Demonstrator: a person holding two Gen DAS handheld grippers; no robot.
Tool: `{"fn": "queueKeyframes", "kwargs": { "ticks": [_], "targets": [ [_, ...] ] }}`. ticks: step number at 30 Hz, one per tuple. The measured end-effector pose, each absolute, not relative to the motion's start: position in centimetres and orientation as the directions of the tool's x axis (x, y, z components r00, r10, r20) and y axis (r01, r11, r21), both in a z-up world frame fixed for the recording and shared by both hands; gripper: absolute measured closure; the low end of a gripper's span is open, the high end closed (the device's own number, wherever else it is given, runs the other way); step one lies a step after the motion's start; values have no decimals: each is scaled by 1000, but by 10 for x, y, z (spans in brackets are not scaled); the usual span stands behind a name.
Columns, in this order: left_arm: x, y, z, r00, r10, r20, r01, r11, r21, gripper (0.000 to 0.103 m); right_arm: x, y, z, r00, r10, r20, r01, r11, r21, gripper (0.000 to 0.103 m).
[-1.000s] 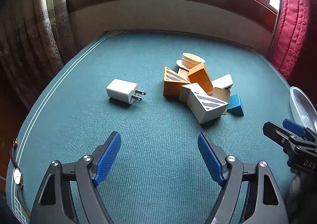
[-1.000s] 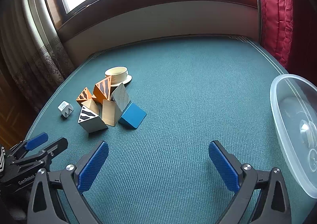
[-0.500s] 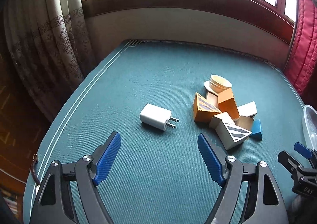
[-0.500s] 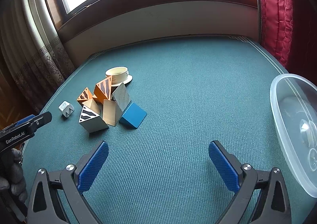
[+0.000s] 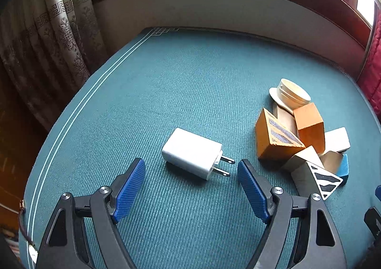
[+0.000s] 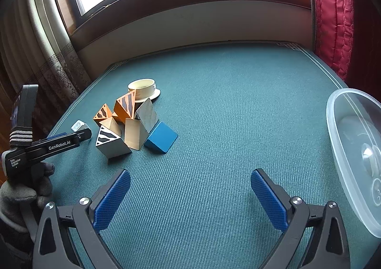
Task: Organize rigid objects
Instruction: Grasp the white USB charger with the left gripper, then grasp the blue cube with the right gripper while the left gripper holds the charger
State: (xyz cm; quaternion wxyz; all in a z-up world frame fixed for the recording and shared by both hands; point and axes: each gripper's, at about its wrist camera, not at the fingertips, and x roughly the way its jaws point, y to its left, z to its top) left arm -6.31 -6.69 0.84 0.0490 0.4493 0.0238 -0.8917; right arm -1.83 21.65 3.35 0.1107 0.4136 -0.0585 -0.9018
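A white plug charger (image 5: 192,156) lies on the teal table, prongs pointing right. My left gripper (image 5: 191,173) is open, its blue pads on either side of the charger and just short of it. The charger shows partly hidden behind the left gripper in the right wrist view (image 6: 78,125). A pile of wooden blocks (image 5: 300,145), orange, white, striped and blue, lies to the right of it, also seen in the right wrist view (image 6: 133,121). My right gripper (image 6: 190,194) is open and empty over bare table.
A cream cup on a saucer (image 5: 290,94) stands behind the blocks. A clear plastic container (image 6: 357,150) sits at the table's right edge. Curtains hang to the left, a red padded curtain (image 6: 333,19) to the right, and a wall and window behind.
My left gripper has moved left and forward toward the charger, which now sits just ahead of its pads. The right gripper has stayed still.
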Motion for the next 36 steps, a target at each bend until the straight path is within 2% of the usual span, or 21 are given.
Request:
{"fn": "queueKeyframes", "kwargs": {
  "ticks": [5,8,24,27,32,36],
  "targets": [
    [-67,-70,5,-591,-28,-806,96,-995,-36,29,-16,215,33,-635,-246,-732,151,-969,195,0],
    [-66,-69,7,-600,-30,-799,86,-996,-27,41,-14,212,32,-635,-245,-732,154,-969,191,0],
    [-33,-66,32,-684,-30,-728,103,-993,-55,41,-16,215,30,-621,-255,-741,168,-967,192,0],
    [-30,-61,32,-682,-25,-731,89,-995,-49,41,-23,210,26,-575,-276,-770,212,-959,186,6],
    [-32,-58,31,-676,-26,-736,83,-996,-41,41,-31,188,23,-549,-229,-804,285,-955,78,26],
    [-31,-55,32,-683,-30,-730,85,-996,-39,41,-44,171,23,-553,-221,-803,336,-942,28,34]
  ]
}}
